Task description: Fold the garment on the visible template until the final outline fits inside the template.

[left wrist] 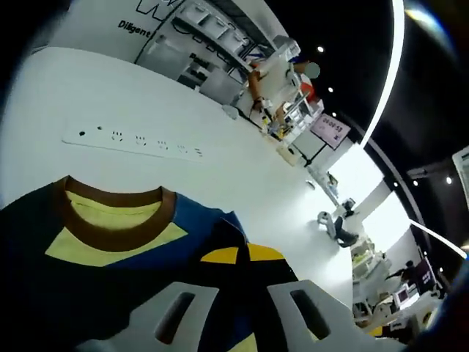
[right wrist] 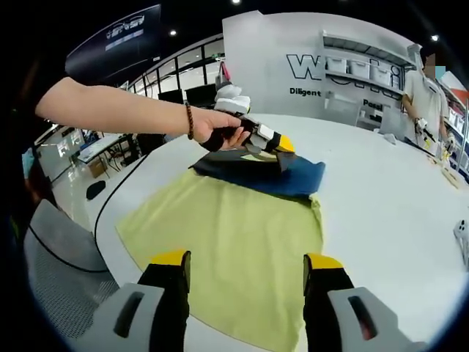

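Note:
The garment point(left wrist: 110, 271) is navy with yellow and blue panels and a brown collar point(left wrist: 110, 231). My left gripper point(left wrist: 243, 254) has its yellow tips pressed close together on dark fabric beside the collar. In the right gripper view a hand holds that left gripper point(right wrist: 267, 138) at the navy and blue folded part point(right wrist: 278, 176), at the far end of a flat yellow-green sheet point(right wrist: 234, 235). I cannot tell if that sheet is the garment's body or the template. My right gripper point(right wrist: 248, 264) hangs open over the sheet's near part, holding nothing.
The round white table point(right wrist: 381, 198) carries a white power strip point(left wrist: 135, 141) beyond the collar and a small white object point(left wrist: 337, 224) near its rim. A grey chair point(right wrist: 58, 271) stands at the table's near left. A person point(right wrist: 425, 81) stands by the shelves behind.

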`<action>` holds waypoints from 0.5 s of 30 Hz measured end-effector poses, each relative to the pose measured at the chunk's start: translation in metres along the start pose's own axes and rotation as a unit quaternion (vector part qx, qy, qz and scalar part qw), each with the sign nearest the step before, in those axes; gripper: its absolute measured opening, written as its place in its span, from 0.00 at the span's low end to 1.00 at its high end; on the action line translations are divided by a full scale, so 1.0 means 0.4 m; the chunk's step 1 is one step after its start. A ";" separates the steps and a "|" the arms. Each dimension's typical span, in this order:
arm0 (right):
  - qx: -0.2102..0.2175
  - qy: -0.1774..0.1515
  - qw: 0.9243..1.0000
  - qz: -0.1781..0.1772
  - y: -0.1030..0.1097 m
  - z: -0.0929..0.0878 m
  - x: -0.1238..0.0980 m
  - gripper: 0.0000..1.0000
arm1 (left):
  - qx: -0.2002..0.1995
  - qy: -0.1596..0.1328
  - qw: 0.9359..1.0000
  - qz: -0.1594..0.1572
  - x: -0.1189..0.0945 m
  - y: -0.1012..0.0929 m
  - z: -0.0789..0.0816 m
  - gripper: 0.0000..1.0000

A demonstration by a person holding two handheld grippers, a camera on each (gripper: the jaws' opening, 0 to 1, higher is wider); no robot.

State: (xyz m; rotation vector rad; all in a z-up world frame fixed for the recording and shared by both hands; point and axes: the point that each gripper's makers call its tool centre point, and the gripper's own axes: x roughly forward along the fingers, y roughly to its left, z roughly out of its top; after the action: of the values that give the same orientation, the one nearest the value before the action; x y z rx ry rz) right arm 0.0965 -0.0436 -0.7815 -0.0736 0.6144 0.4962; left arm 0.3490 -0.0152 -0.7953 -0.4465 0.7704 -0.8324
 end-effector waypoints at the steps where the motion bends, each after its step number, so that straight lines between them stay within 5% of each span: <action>1: 0.001 0.000 1.000 0.000 -0.001 -0.001 0.000 0.59 | -0.011 -0.022 1.000 0.001 0.008 -0.006 0.023 0.00; 5: 0.000 0.000 1.000 -0.001 -0.004 -0.002 -0.001 0.59 | -0.006 -0.034 0.999 0.004 0.018 -0.012 0.033 0.00; 9: 0.006 0.003 1.000 -0.005 -0.013 -0.010 -0.004 0.59 | 0.092 -0.046 0.994 0.033 0.044 -0.011 0.031 0.00; 15: 0.006 0.006 1.000 -0.005 -0.016 -0.014 -0.001 0.59 | 0.101 -0.030 0.994 0.035 0.077 -0.026 -0.014 0.00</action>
State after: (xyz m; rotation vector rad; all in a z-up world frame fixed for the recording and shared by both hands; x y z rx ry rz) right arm 0.0961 -0.0505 -0.7862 -0.0672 0.6280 0.4822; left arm 0.3530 -0.0462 -0.8058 -0.2610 0.6359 -0.8194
